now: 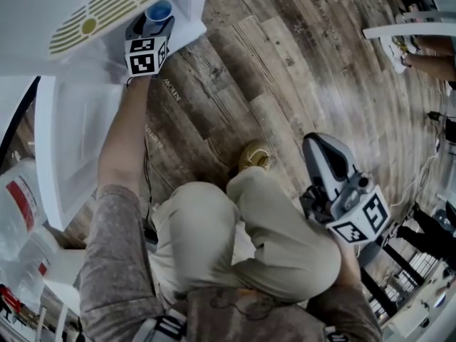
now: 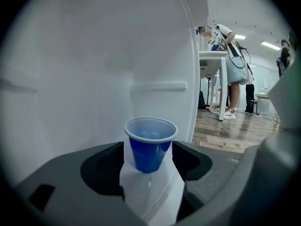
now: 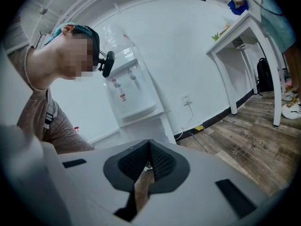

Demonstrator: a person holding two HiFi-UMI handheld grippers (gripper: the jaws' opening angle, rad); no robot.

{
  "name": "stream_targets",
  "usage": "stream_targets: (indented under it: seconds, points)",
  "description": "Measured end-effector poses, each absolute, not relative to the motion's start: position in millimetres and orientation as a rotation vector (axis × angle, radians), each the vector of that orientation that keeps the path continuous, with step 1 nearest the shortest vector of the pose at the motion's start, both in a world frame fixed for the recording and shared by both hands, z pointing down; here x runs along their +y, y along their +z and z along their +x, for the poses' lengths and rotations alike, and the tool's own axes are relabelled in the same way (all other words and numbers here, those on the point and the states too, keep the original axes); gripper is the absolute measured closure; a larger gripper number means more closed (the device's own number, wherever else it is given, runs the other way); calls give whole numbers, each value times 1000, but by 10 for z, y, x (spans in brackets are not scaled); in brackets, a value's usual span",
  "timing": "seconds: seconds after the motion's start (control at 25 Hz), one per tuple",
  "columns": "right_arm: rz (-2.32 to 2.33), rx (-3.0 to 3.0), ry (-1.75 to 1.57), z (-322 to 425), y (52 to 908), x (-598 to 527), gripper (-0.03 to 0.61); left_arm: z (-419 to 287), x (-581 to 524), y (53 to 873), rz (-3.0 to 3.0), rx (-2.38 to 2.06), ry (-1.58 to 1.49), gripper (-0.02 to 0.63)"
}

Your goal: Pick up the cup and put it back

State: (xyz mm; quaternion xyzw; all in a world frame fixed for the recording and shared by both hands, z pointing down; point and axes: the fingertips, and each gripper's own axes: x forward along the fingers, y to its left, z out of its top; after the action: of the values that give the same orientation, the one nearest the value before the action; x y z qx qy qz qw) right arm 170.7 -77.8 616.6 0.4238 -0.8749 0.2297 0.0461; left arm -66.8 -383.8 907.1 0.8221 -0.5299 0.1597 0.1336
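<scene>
A small blue cup (image 2: 149, 147) stands upright on a narrow white ledge (image 2: 151, 194) against a white wall panel. My left gripper (image 2: 148, 150) is open, one jaw on each side of the cup, and the pads do not press on it. From the head view the cup (image 1: 158, 11) sits just beyond the left gripper (image 1: 152, 27), on the white dispenser (image 1: 107, 9) at the top left. My right gripper (image 3: 149, 149) is shut with nothing in it. It hangs low beside the person's knee (image 1: 318, 148), far from the cup.
Wooden plank floor (image 1: 285, 70) spreads to the right. A white table (image 2: 212, 60) with a person bent over it stands across the room. Large water bottles (image 1: 21, 212) sit at the left. The right gripper view shows a water dispenser (image 3: 129, 88) and a white table (image 3: 240, 36).
</scene>
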Motion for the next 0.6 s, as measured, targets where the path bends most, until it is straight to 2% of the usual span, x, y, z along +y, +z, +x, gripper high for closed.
stream_targets:
  seconds: [0.28, 0.6]
  points:
    - [1301, -2681, 695, 1677, 6151, -821, 577, -662, -3643, 8915, 2384, -1519, 433, 307]
    - [1331, -2679, 602, 1572, 6095, -951, 577, -614, -3140, 8367, 2422, -1439, 359, 307]
